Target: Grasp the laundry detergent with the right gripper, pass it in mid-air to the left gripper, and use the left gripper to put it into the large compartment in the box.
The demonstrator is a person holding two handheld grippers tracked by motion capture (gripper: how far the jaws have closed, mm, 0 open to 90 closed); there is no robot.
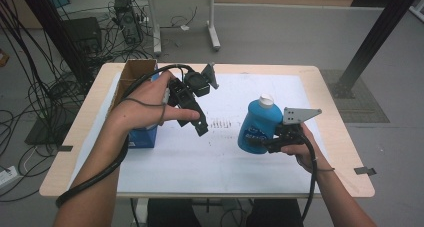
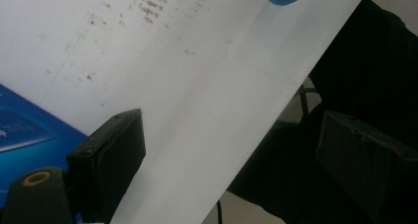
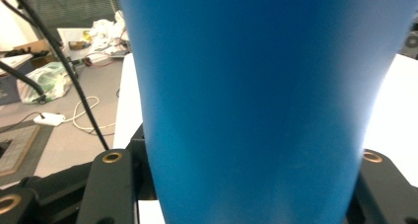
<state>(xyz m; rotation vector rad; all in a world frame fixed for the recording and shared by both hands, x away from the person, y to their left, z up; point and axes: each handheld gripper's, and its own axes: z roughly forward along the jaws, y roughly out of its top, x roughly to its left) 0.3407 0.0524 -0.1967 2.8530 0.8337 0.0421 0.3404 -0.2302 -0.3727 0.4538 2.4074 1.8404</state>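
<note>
Paper-covered table (image 1: pixel 280 157): right tool (image 1: pixel 267 143) clamps blue bottle (image 1: pixel 257 124), left tool (image 1: pixel 197 119) gapes empty.

Blue bottle (image 1: pixel 258 124) smooth plastic, probably; table (image 1: pixel 330 87) rim wood.

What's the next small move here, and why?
Probably carry the blue bottle left toward the cardboard box. The right gripper is shut on the bottle's body, holding it near upright, while the left gripper is open with nothing between its jaws.
</note>
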